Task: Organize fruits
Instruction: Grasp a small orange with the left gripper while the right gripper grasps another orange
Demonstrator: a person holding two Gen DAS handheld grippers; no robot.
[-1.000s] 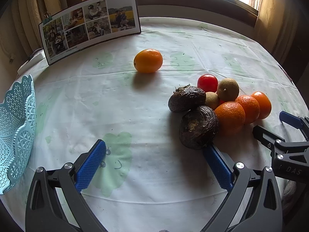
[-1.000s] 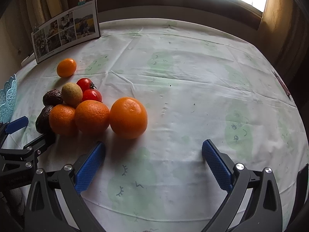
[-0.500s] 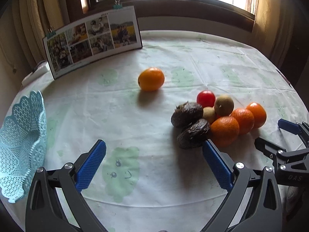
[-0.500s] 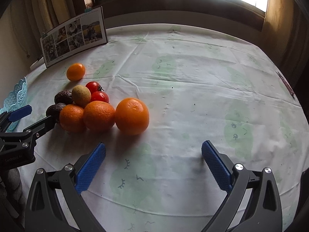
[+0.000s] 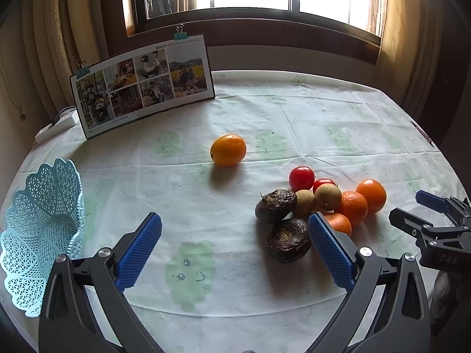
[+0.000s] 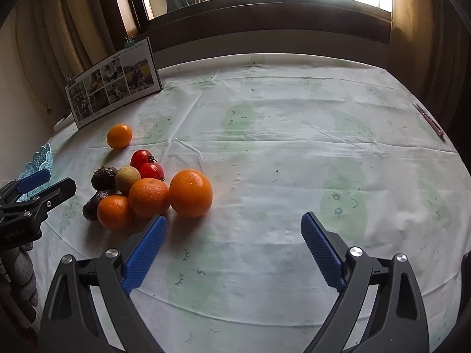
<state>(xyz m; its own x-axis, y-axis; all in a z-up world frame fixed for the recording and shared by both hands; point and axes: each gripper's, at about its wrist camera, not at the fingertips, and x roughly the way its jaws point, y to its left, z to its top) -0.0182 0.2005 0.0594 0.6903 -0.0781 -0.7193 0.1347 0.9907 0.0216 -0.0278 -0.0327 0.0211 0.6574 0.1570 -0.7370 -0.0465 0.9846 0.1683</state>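
A cluster of fruit lies on the round table: three oranges, two red tomatoes, two brownish round fruits and two dark wrinkled fruits. One more orange sits alone farther back. A light-blue lace basket stands at the left edge. My left gripper is open and holds nothing; its right finger is beside the nearer dark fruit. My right gripper hangs open and holds nothing, its left finger just in front of the oranges.
A clipped photo board leans at the back left, with a white power strip beside it. A thin purple tool lies near the right table edge. Window and curtains rise behind. The cloth right of the fruit is bare.
Both grippers have drawn back and tilted up, so the fruit looks smaller and the window has come into view. No fruit has moved. Both stay open.
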